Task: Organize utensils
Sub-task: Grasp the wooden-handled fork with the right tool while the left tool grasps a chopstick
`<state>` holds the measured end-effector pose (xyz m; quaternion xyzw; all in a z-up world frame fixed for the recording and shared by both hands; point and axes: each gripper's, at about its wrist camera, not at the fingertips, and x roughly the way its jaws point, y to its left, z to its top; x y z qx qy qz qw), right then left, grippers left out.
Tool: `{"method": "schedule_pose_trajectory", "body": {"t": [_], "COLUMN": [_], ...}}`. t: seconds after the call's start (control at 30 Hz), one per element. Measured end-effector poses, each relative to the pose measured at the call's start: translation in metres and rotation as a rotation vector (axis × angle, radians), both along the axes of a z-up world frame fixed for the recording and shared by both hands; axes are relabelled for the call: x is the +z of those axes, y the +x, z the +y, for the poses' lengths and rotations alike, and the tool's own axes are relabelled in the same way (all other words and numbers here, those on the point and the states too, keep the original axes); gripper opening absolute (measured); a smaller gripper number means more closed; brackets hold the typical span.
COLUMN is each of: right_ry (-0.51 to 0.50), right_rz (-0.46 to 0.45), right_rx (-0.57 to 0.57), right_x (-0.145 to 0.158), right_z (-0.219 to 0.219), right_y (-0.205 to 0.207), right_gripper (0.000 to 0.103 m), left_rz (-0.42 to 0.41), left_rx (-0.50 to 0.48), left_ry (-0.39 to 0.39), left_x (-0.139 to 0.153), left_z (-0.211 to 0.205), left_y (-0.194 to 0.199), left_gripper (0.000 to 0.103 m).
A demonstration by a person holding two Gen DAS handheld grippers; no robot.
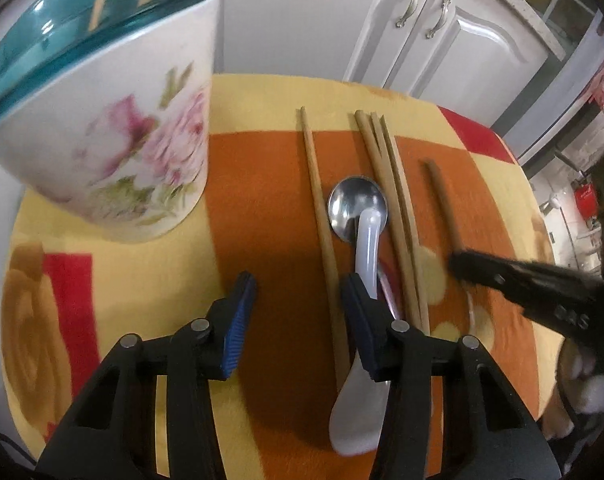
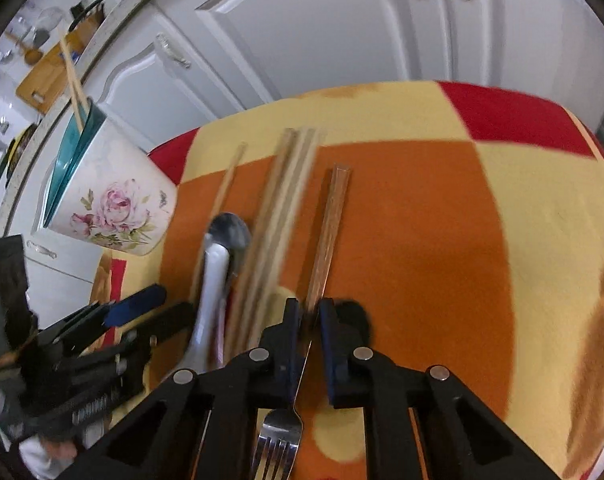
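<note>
Left gripper (image 1: 298,320), jaws wide apart, hovers empty above the chopsticks (image 1: 385,184); right gripper (image 2: 310,322), lowered to the counter (image 2: 541,208), straddles the fork (image 2: 325,240), jaws nearly closed.

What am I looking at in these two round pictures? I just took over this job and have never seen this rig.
Each picture comes from a fisheye camera on a handheld two-finger gripper, looking forward along its fingers; a person holds one in each hand. In the left view, the left gripper hangs open over a blanket-covered table, a wooden chopstick passing between its fingers. In the right view, the right gripper has its fingers around the wood-handled fork, narrowly parted; a firm grip cannot be told. On the table lie loose chopsticks, a metal spoon and a white plastic spoon. The floral holder, chopsticks already inside, stands on the left.
</note>
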<state>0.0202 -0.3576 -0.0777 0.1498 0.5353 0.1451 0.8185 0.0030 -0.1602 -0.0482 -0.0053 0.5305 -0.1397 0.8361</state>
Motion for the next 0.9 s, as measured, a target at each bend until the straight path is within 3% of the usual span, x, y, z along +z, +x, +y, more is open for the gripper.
{"method": "schedule_pose_trajectory", "body": {"t": [0.1, 0.17, 0.23, 0.4, 0.7, 0.8, 0.9], "right_ry": [0.015, 0.017, 0.014, 0.023, 0.034, 0.008, -0.043], "right_rz": [0.014, 0.019, 0.018, 0.026, 0.077, 0.091, 0.066], "right_rx": [-0.024, -0.025, -0.021, 0.006, 0.075, 0.073, 0.065], "right_x": [-0.001, -0.001, 0.000, 0.000, -0.006, -0.003, 0.004], "right_z": [-0.011, -0.013, -0.011, -0.009, -0.012, -0.009, -0.003], "right_y": [-0.007, -0.009, -0.010, -0.019, -0.068, -0.068, -0.059], "right_gripper": [0.010, 0.010, 0.010, 0.009, 0.008, 0.009, 0.012], "left_rz": [-0.003, -0.004, 0.022, 0.034, 0.078, 0.102, 0.074], "left_rx": [-0.002, 0.012, 0.007, -0.015, -0.083, -0.087, -0.066], "left_ry": [0.005, 0.020, -0.011, -0.022, -0.011, -0.027, -0.006], "left_x": [-0.001, -0.002, -0.002, -0.001, 0.000, 0.002, 0.005], "left_z": [-0.006, -0.006, -0.005, 0.008, 0.041, 0.046, 0.044], "left_y": [0.007, 0.011, 0.012, -0.008, -0.080, -0.087, -0.078], "left_gripper": [0.035, 0.014, 0.006, 0.005, 0.005, 0.005, 0.009]}}
